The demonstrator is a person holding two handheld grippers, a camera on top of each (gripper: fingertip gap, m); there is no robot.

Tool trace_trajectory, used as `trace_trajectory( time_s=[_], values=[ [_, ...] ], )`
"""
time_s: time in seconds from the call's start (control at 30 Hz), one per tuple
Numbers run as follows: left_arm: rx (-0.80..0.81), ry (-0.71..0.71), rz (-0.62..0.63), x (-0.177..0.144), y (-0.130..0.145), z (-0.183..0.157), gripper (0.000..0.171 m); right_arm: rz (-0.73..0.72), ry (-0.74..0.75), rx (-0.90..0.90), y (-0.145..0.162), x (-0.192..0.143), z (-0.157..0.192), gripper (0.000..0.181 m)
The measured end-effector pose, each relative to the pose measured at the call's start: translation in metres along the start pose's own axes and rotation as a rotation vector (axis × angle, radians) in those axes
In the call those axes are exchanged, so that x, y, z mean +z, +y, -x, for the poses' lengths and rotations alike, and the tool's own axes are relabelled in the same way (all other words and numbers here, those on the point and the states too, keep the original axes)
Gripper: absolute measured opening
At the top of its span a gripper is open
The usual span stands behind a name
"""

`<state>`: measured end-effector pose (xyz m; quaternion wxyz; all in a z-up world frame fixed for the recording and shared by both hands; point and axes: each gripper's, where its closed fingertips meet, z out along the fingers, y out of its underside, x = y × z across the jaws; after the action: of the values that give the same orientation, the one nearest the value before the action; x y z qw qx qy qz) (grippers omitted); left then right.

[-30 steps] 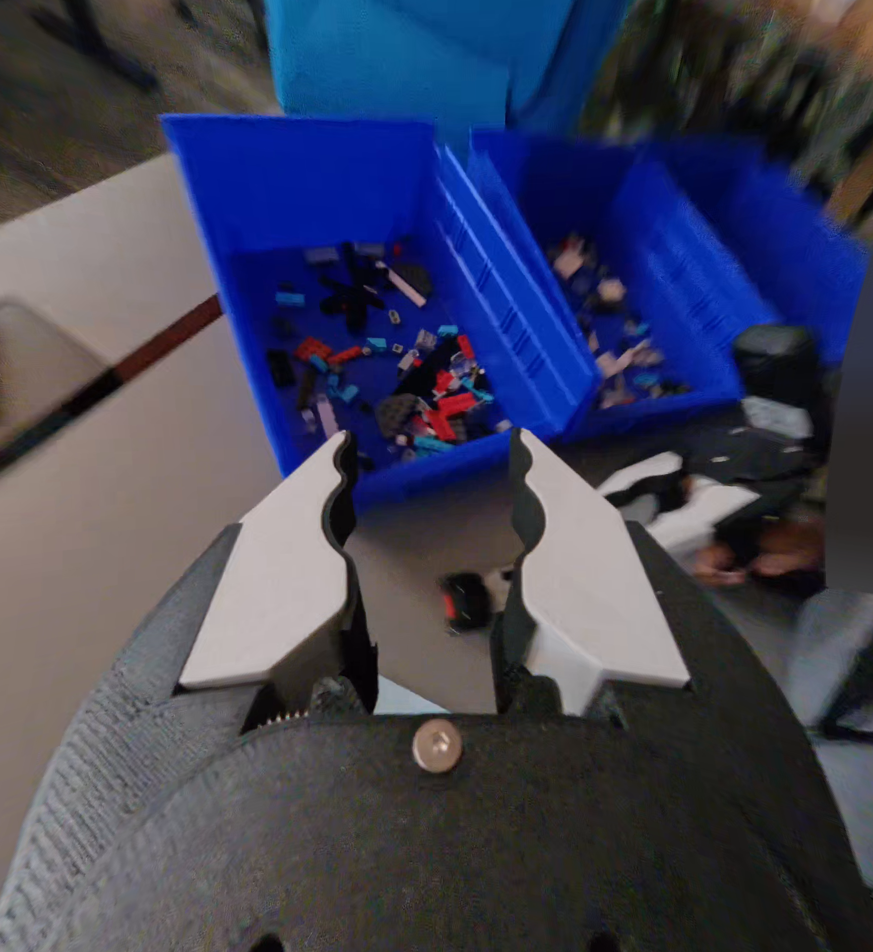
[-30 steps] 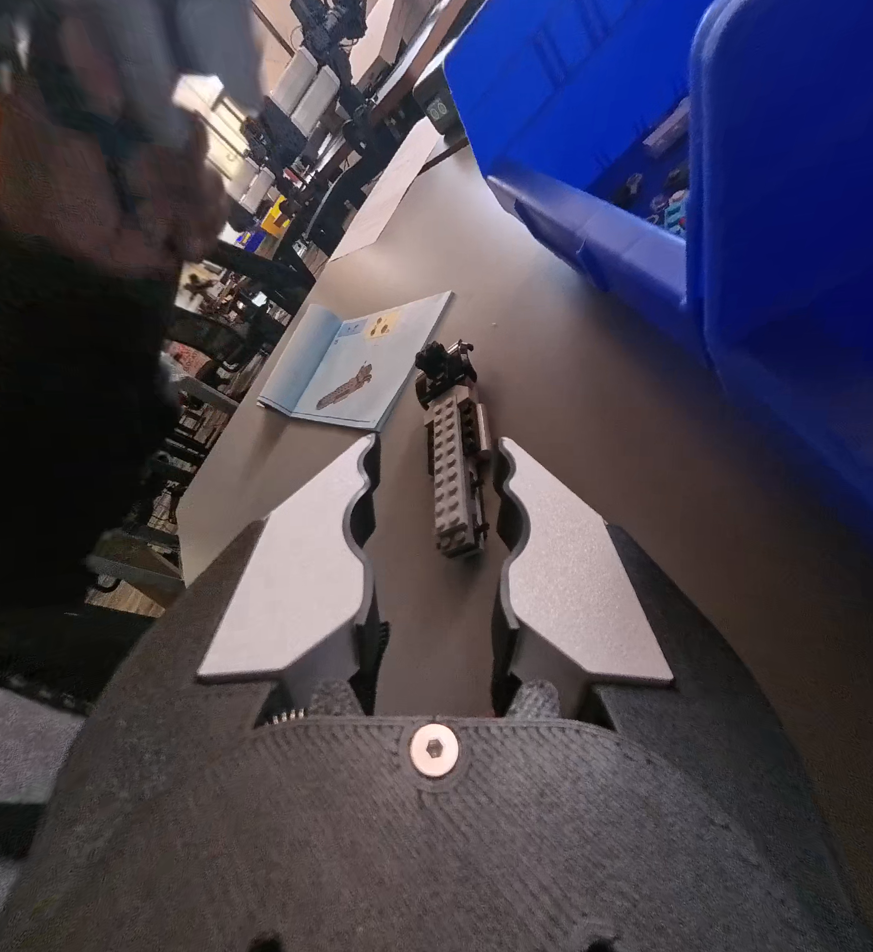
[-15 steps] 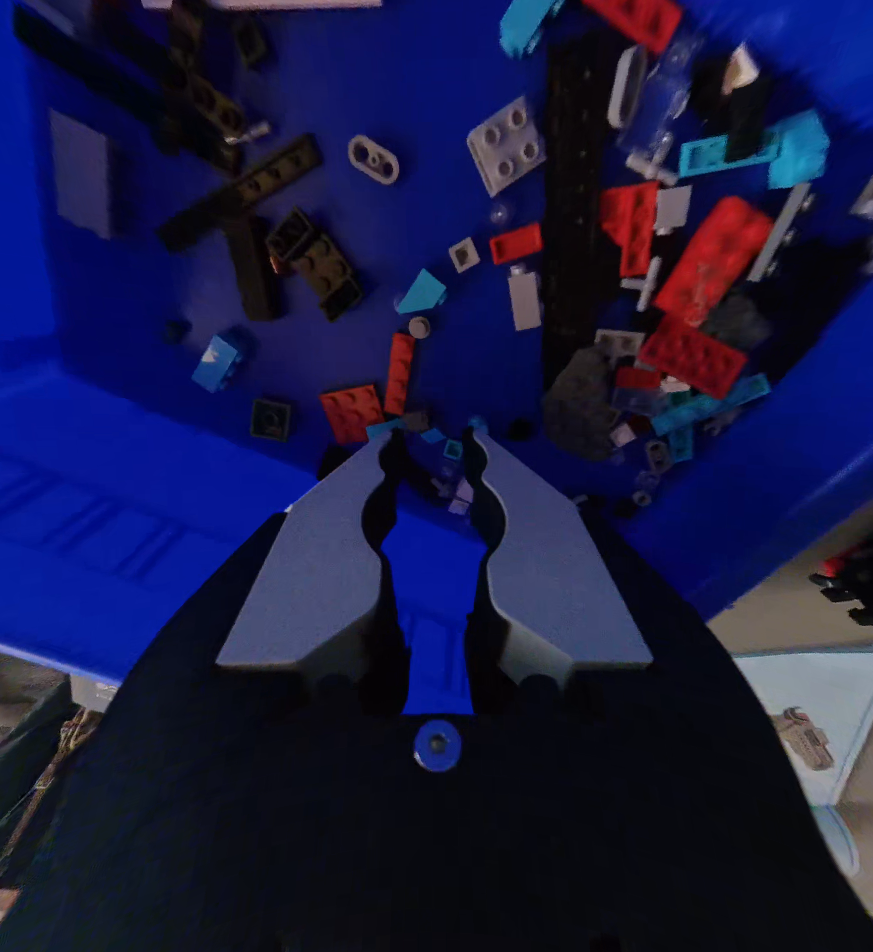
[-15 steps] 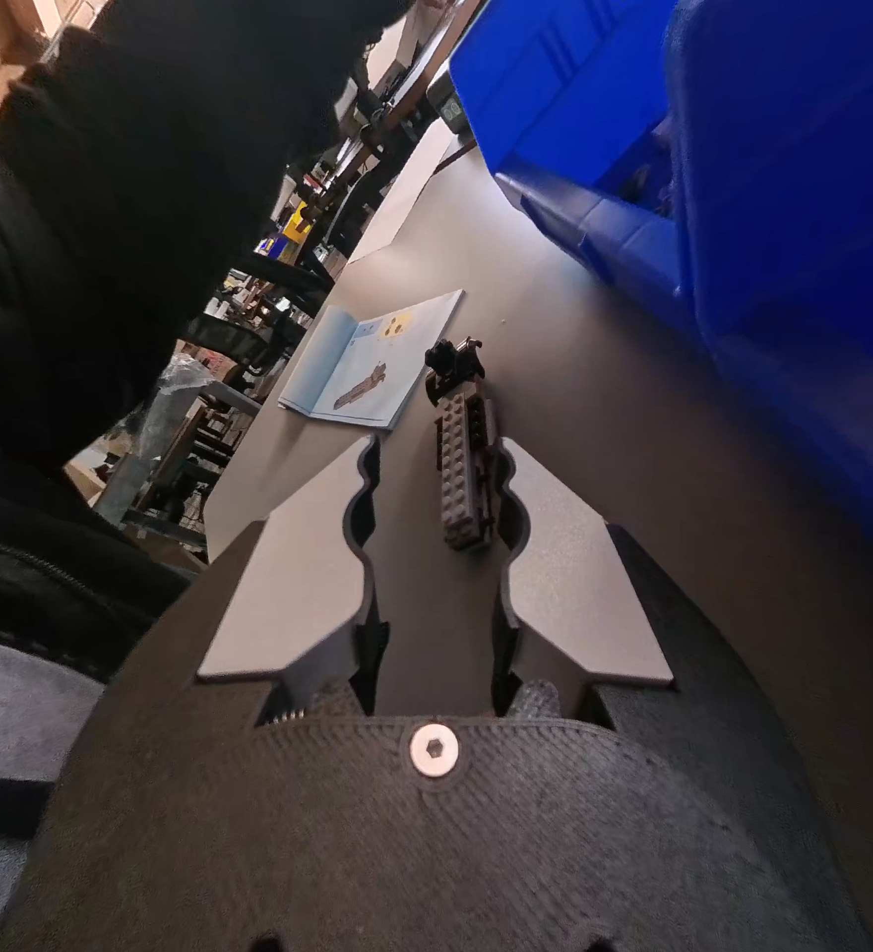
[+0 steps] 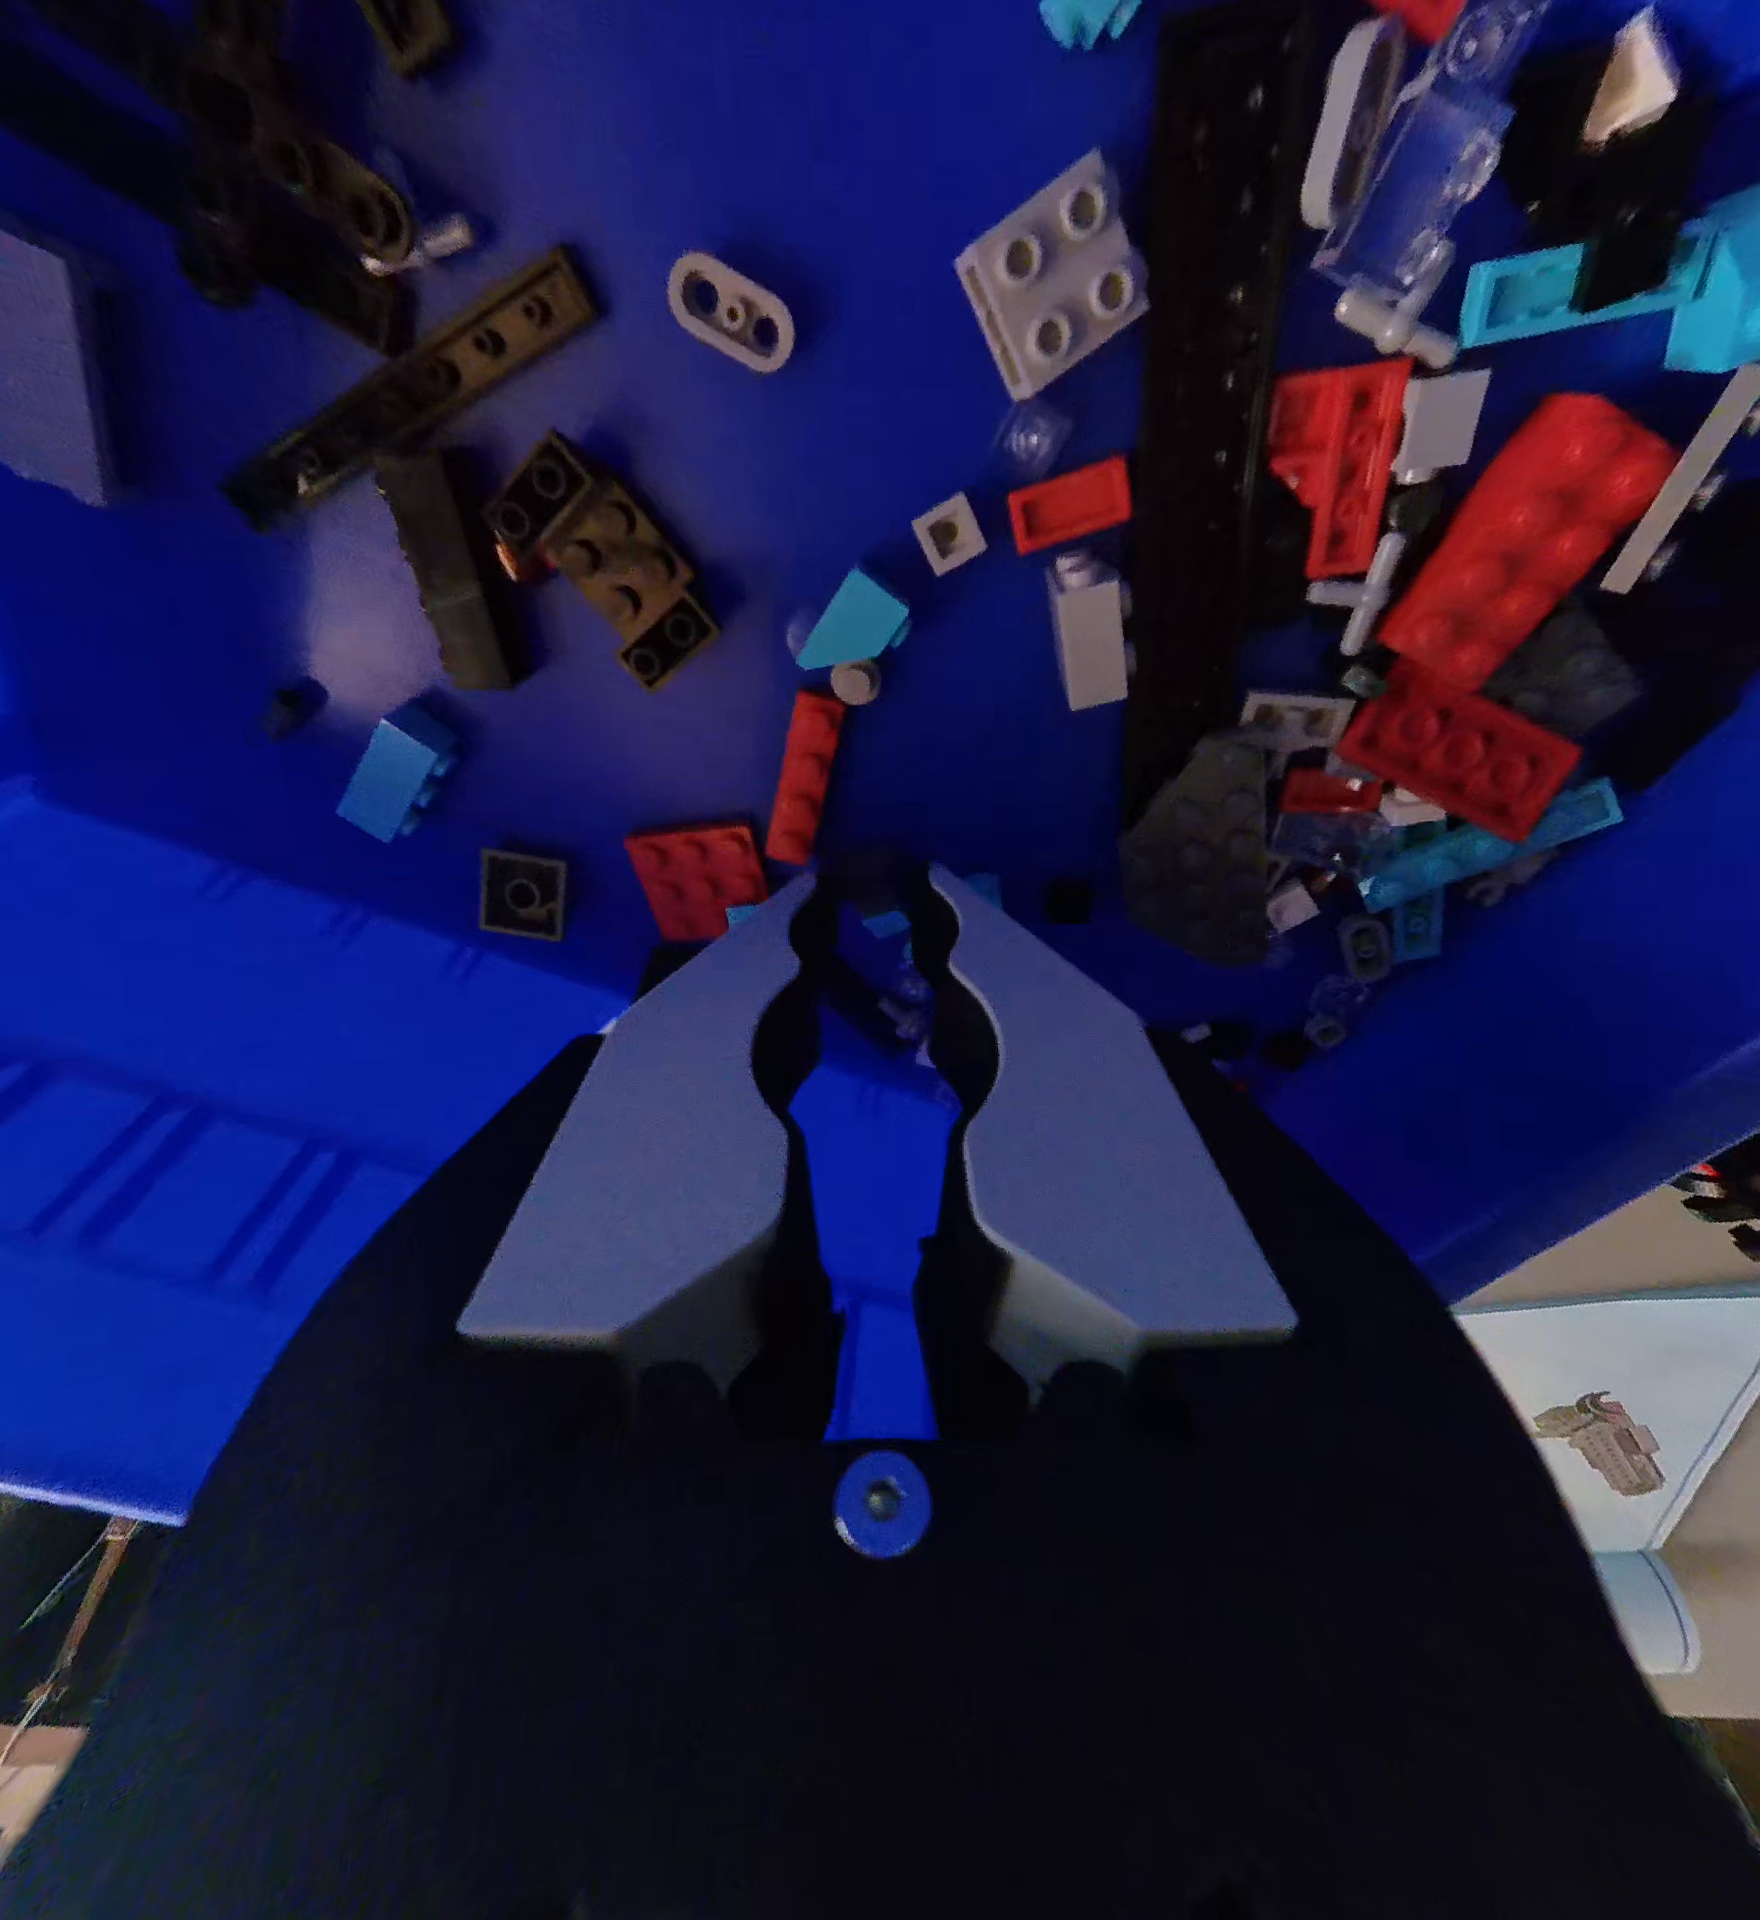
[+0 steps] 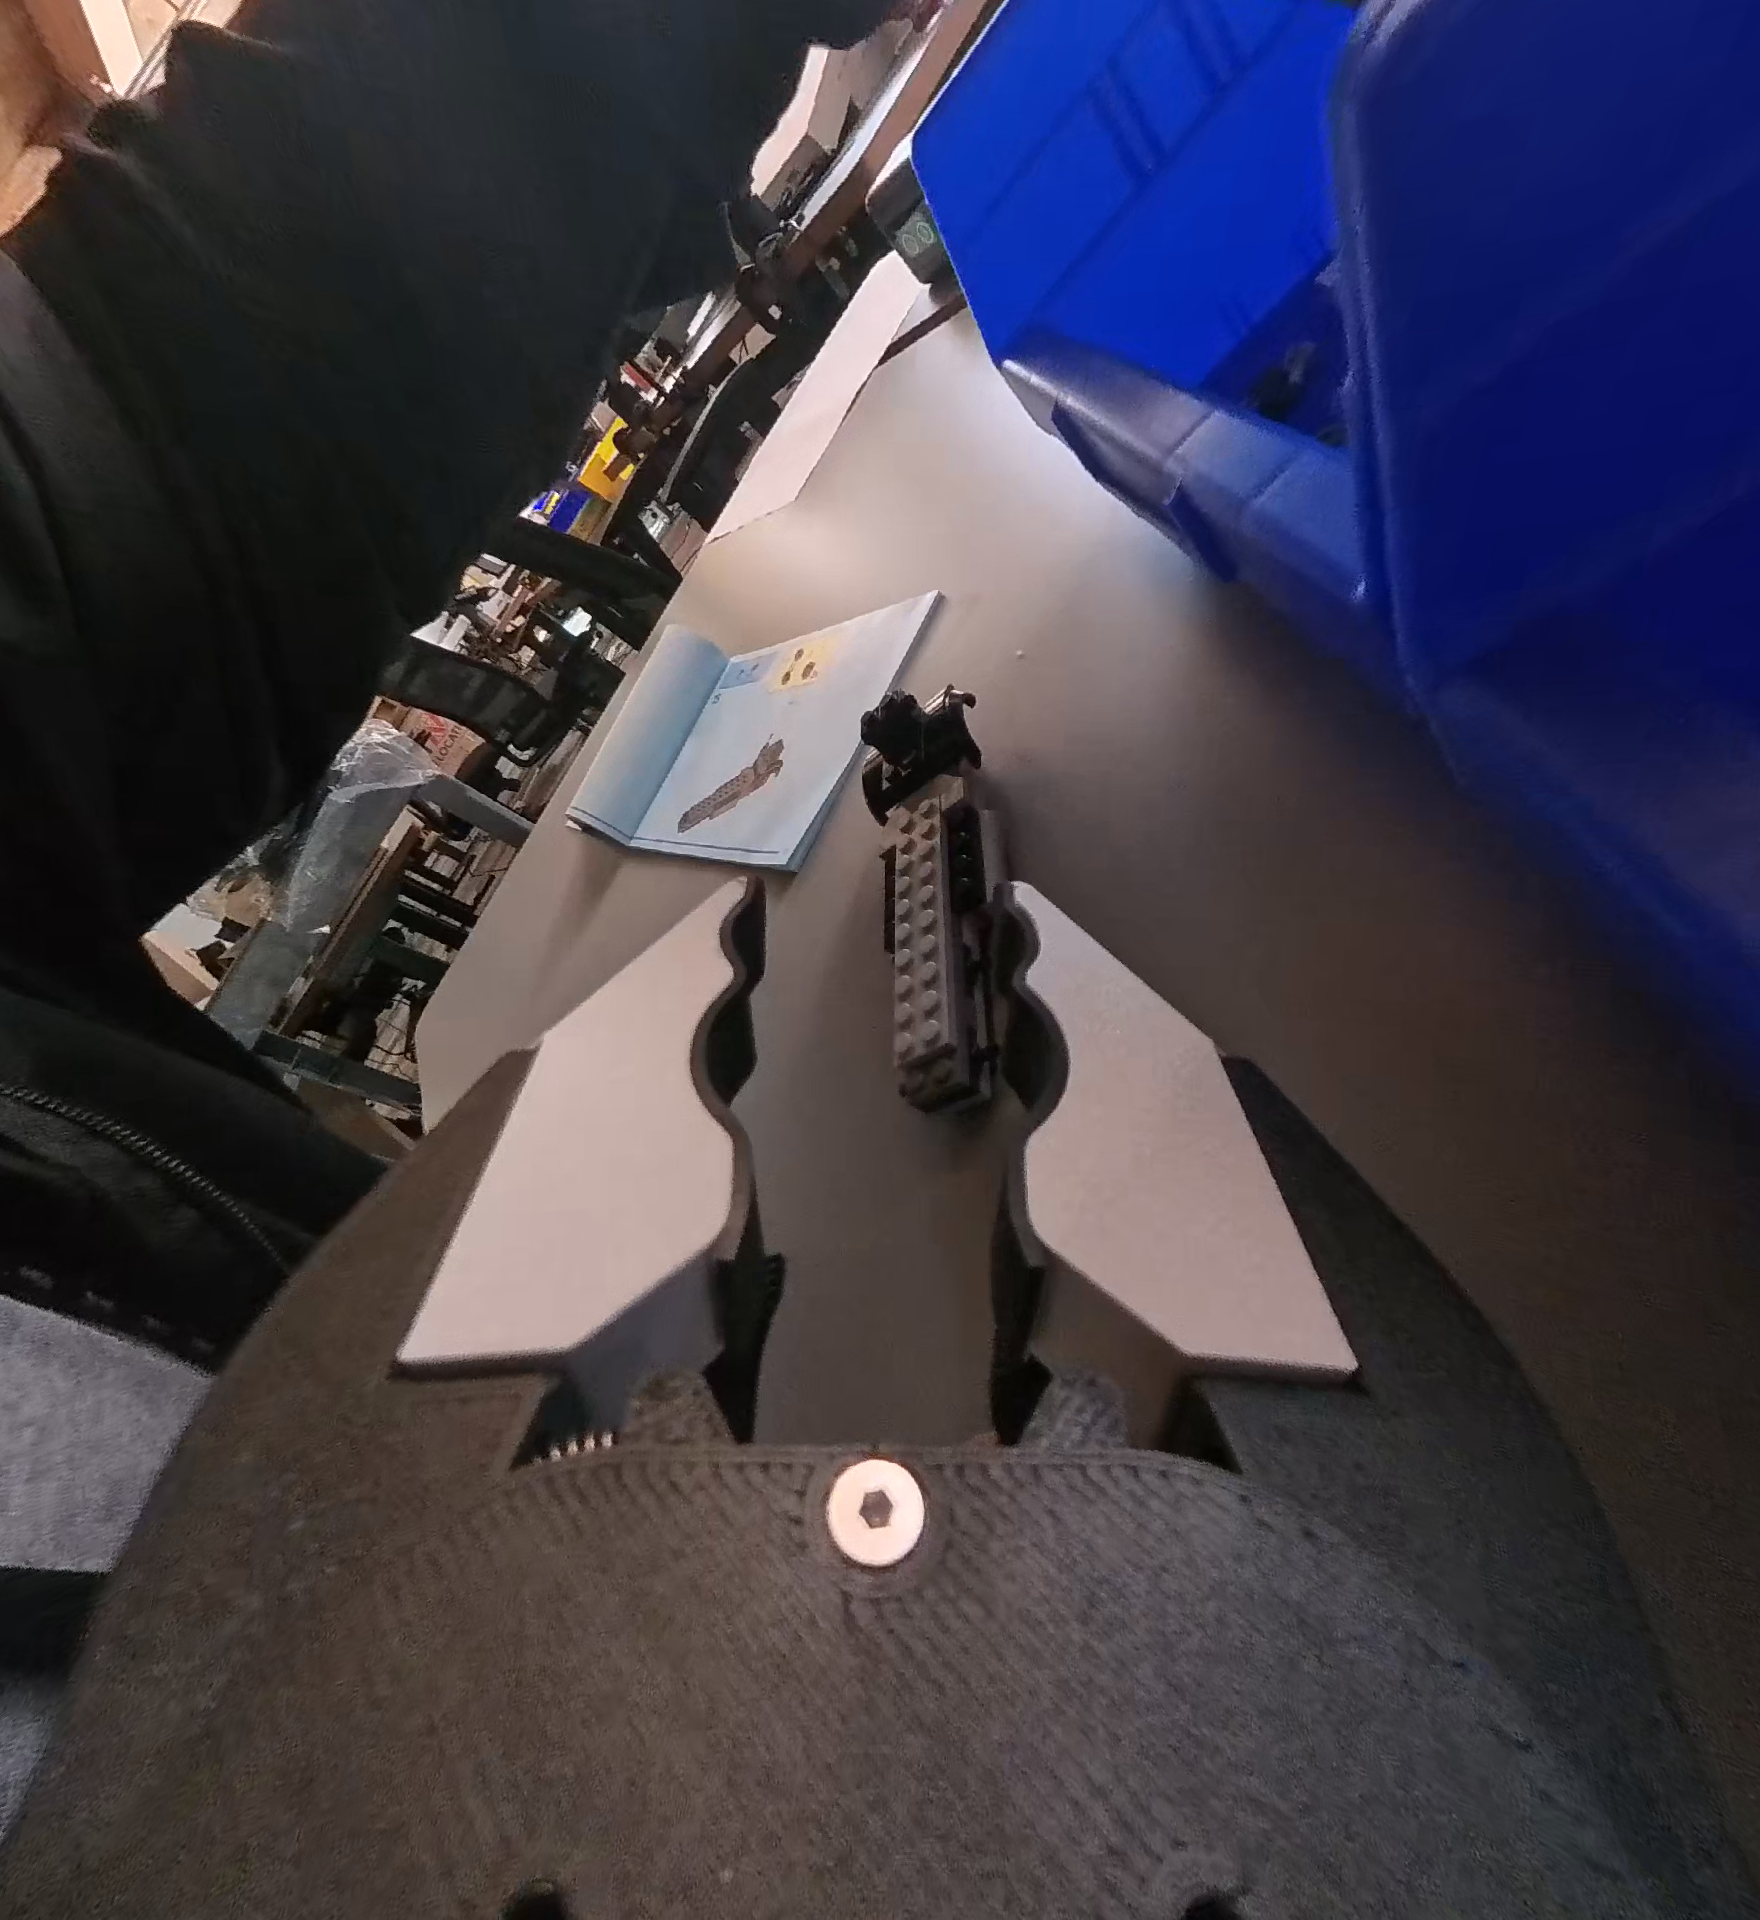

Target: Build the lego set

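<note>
My left gripper (image 5: 873, 881) reaches down into a blue bin (image 5: 232, 1039) of loose lego pieces. Its jaws stand a narrow gap apart, with a tiny blue piece (image 5: 886, 925) and dark bits lying between the tips; no grip shows. A red 2x3 plate (image 5: 694, 873) and a red 1x3 plate (image 5: 808, 779) lie just left of the tips. My right gripper (image 6: 881, 894) is open and low over the grey table (image 6: 1271, 935). The partly built grey and black lego model (image 6: 933, 966) lies between its fingers, close to the right one.
A pile of red, cyan, grey and black pieces (image 5: 1458, 582) fills the bin's right side. An open instruction booklet (image 6: 751, 748) lies beyond the model; it also shows in the left wrist view (image 5: 1634, 1434). Two blue bins (image 6: 1582, 416) stand right. A person's black sleeve (image 6: 232, 416) crosses the left. One gripper's finger ends stand about 25 cm off the other's.
My left gripper moved from over the table down into the bin and its jaws narrowed from wide to a small gap. My right gripper edged closer to the model, staying open.
</note>
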<state>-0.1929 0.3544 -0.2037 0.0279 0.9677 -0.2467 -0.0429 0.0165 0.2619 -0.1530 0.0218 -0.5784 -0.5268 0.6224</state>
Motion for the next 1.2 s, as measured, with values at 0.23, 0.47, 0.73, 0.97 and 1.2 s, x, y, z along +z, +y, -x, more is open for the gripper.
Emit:
trace_trajectory(
  time_s=[0.23, 0.47, 0.73, 0.97, 1.2],
  values=[
    [-0.170, 0.044, -0.384, -0.064, -0.022, -0.010, 0.012, 0.001, -0.002, 0.004, 0.000, 0.000, 0.000, 0.046],
    [-0.529, 0.087, -0.958, -0.156, 0.057, -0.124, 0.012, 0.005, 0.004, 0.002, 0.000, 0.001, -0.001, 0.046],
    [-0.873, 0.066, -0.971, -0.059, 0.135, -0.293, 0.012, 0.058, 0.016, -0.045, 0.005, 0.011, 0.001, 0.046],
    [-0.868, -0.009, -0.932, -0.026, 0.144, -0.304, 0.012, 0.121, -0.006, -0.054, 0.011, 0.022, 0.004, 0.046],
    [-0.903, 0.017, -0.937, -0.012, 0.148, -0.304, 0.021, 0.014, 0.087, -0.045, 0.000, 0.014, -0.005, 0.046]
  ],
)
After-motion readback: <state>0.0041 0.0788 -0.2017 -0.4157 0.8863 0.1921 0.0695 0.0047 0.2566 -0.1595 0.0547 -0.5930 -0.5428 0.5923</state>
